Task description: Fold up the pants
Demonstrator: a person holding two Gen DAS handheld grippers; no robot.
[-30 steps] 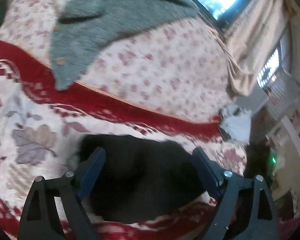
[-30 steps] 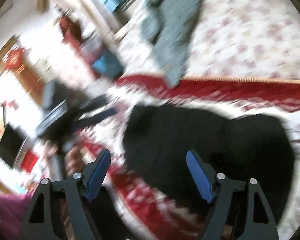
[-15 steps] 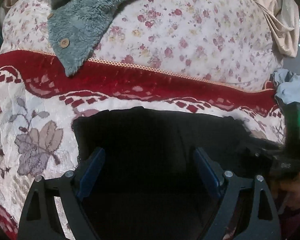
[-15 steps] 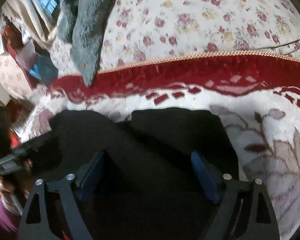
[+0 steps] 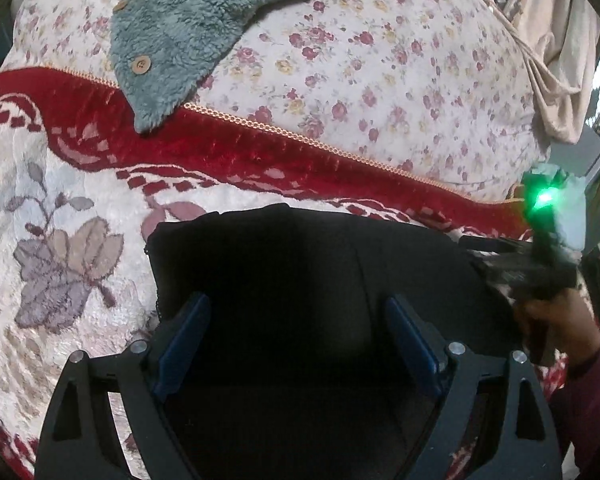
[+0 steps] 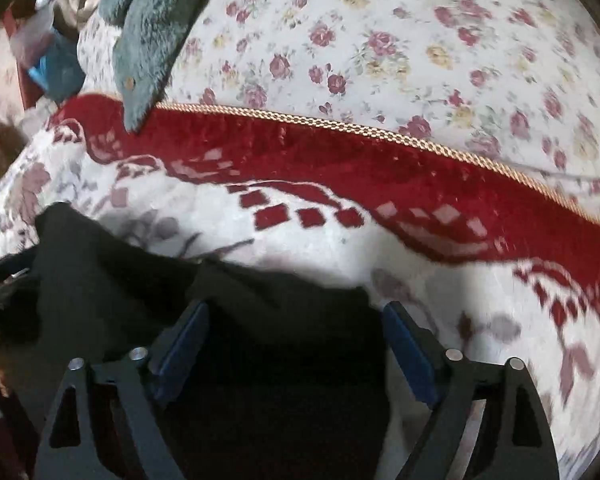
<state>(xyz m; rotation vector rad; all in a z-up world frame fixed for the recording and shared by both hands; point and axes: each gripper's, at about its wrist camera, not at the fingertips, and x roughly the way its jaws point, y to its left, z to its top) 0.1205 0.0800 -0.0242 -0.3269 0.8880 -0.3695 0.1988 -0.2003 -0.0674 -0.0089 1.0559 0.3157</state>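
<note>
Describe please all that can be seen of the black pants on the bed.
The black pants are plain dark cloth with no visible pattern. They lie flat, already folded into a compact block with a crease line, on the cream and red blanket, below its red band. Both open grippers, the left gripper and the right gripper, hang over them with cloth between the fingers; whether they touch it is unclear.
</note>
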